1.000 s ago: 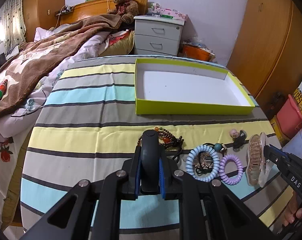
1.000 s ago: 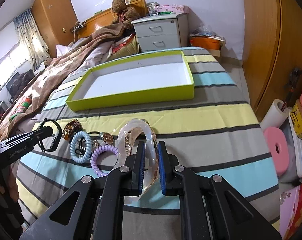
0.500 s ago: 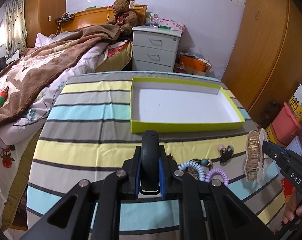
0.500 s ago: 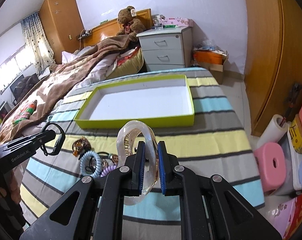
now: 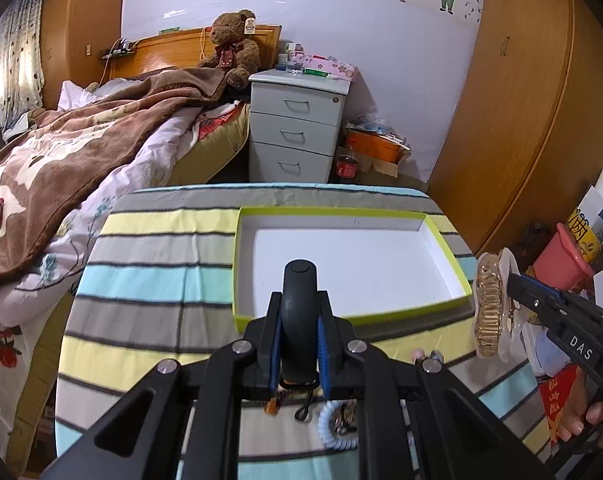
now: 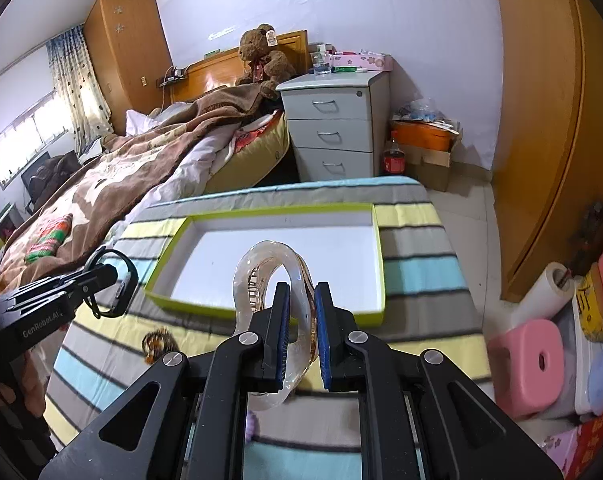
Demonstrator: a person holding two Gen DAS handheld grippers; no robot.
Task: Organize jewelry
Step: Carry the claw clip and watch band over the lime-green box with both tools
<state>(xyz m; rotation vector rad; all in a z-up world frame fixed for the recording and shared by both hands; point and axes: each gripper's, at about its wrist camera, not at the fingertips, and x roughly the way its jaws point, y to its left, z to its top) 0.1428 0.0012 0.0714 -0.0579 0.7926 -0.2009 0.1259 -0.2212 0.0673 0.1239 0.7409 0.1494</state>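
My left gripper (image 5: 299, 300) is shut on a black wristband (image 5: 299, 280) and holds it above the striped table, in front of the lime-green tray (image 5: 361, 256) with its white floor. My right gripper (image 6: 301, 300) is shut on a clear hair claw (image 6: 269, 260) with gold teeth, also lifted off the table near the tray (image 6: 333, 256). Each view shows the other gripper: the claw (image 5: 489, 308) at the right, the wristband (image 6: 115, 280) at the left. A blue spiral hair tie (image 5: 327, 428), a beaded bracelet (image 6: 157, 344) and a purple spiral tie (image 6: 251, 426) lie on the cloth below.
A bed with a brown blanket (image 5: 81, 152) runs along the table's left side. A grey drawer cabinet (image 5: 297, 136) stands behind the table's far edge. A pink stool (image 6: 529, 360), a paper roll and boxes crowd the floor at the right, beside the wooden wardrobe (image 6: 541, 120).
Both grippers have risen off the table with their items, the wristband and the hair claw. The loose jewelry has dropped to the bottom of both views, and the tray lies nearer the fingers.
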